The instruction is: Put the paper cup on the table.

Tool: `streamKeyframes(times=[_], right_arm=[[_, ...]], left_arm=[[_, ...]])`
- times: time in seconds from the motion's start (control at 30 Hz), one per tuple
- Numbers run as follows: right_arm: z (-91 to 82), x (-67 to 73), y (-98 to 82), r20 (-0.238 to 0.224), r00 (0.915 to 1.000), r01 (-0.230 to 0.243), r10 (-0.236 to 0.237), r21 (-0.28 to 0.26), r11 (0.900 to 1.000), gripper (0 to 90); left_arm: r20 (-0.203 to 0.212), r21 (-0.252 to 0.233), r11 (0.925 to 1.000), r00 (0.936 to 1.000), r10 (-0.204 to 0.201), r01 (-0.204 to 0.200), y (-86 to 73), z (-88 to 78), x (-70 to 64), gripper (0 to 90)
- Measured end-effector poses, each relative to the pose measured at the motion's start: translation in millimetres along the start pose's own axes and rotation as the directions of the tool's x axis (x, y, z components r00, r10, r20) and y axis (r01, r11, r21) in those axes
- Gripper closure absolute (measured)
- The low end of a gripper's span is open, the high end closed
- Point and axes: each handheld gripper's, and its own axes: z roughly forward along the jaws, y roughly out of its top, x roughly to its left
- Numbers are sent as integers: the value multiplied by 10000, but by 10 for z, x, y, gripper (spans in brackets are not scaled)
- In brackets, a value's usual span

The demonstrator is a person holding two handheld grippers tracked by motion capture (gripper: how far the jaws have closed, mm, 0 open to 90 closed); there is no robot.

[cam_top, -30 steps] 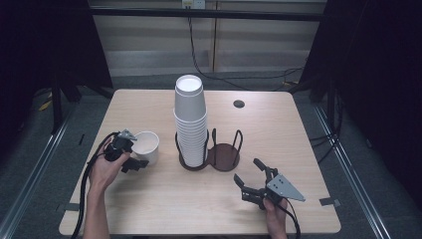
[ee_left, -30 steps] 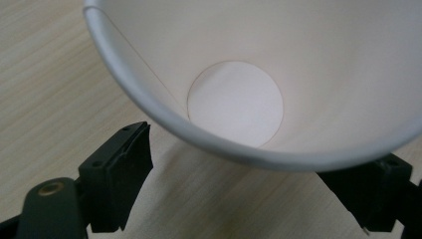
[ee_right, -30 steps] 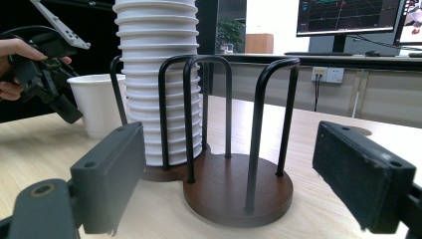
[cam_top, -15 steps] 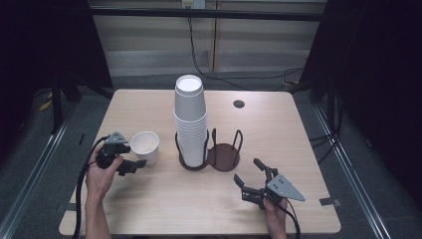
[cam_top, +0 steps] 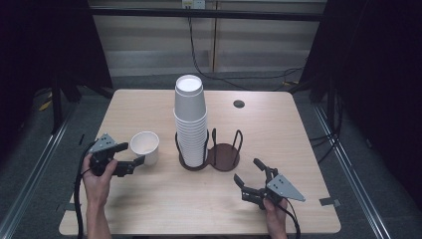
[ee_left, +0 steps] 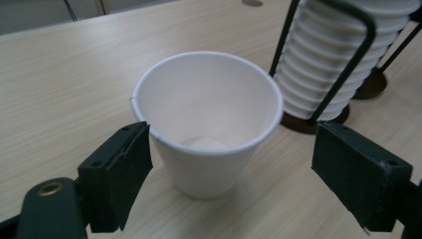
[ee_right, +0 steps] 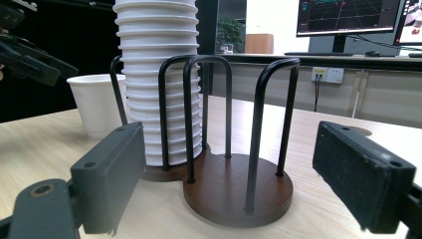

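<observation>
Holding my left gripper (cam_top: pixel 130 154) low at the left of the high frame, I have its jaws spread wide on either side of the single paper cup (cam_top: pixel 145 147), neither pad touching the wall — a gap shows on both sides in the left gripper view, where the cup (ee_left: pixel 206 124) sits mid-frame. It stands upright on the wooden table (cam_top: pixel 298 129), mouth up, long axis vertical, taper narrowing toward the base. That suits a side grasp, I'd judge, since the jaws bracket it just under the rim.

Right of it, at frame centre, the stack of cups (cam_top: pixel 190 119) rises mouth-down from the left bay of the dark wire holder (cam_top: pixel 209 152); the right bay is empty, its hoops open at the top — probably where a cup could go, though I can't be sure.

My right gripper (cam_top: pixel 250 176) rests at the lower right, jaws equally wide, holding nothing, pointed at the holder (ee_right: pixel 239 191).
</observation>
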Motion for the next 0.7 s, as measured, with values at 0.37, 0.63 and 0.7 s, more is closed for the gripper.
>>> streamKeyframes(times=[0.37,0.63,0.7], right_arm=[[-1,1,0,-7,10000,-6,6,2,10000,131],[-1,1,0,7,10000,7,-7,-13,10000,131],[-1,1,0,9,10000,9,-9,-17,10000,131]], left_arm=[[585,-1996,9797,9983,-54,170,-77,-101,-261,160],[714,-2762,9611,9971,254,-47,-107,24,-571,158],[771,-2959,9552,9966,286,-45,-122,53,-625,158]])
